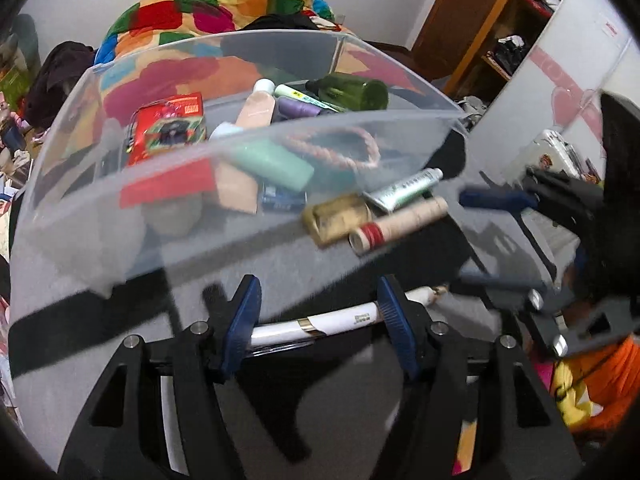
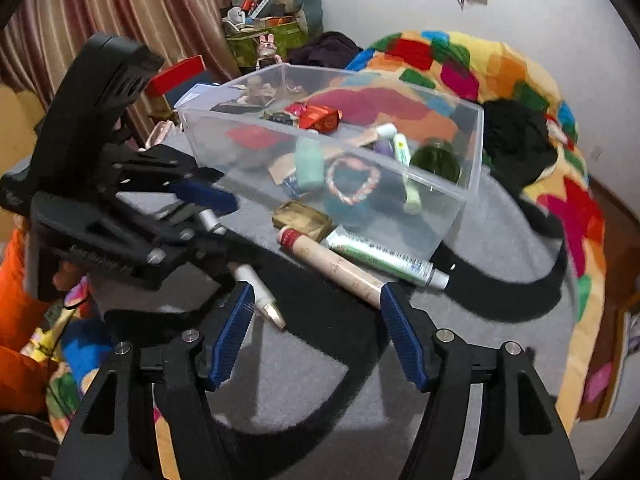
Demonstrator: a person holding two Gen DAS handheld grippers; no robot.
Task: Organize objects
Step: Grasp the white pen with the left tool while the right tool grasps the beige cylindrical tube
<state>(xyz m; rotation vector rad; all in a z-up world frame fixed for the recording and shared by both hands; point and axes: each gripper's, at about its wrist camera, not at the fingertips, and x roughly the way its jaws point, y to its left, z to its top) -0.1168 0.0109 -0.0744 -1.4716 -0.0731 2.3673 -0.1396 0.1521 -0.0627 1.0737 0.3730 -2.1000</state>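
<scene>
**Sorting clutter into the clear bin: mostly done, four pieces left**

Working left to right across the grey surface: the left claw [image 1: 318,320] is spread wide around a white tube [image 1: 320,322] lying crosswise between its blue pads, not yet pinched. In the right wrist view that same tube [image 2: 259,294] lies on the grey surface outside the clear bin [image 2: 460,200], under the left claw [image 2: 208,204].

Next come three more items outside the bin, just beside its near wall: a worn gold tin [image 2: 302,220], a beige tube with a red band [image 2: 332,266] and a green-and-white tube [image 2: 384,258] touching it.

Inside the bin already sit a red packet [image 2: 320,117], a mint tube [image 2: 310,162], a braided pink bracelet [image 2: 354,180], a green bottle [image 2: 438,158] and several small tubes.

The right claw [image 2: 316,336] hangs released and empty, pointing at the beige tube.

By my reading, most of the sorting is finished; the four outside pieces remain.
</scene>
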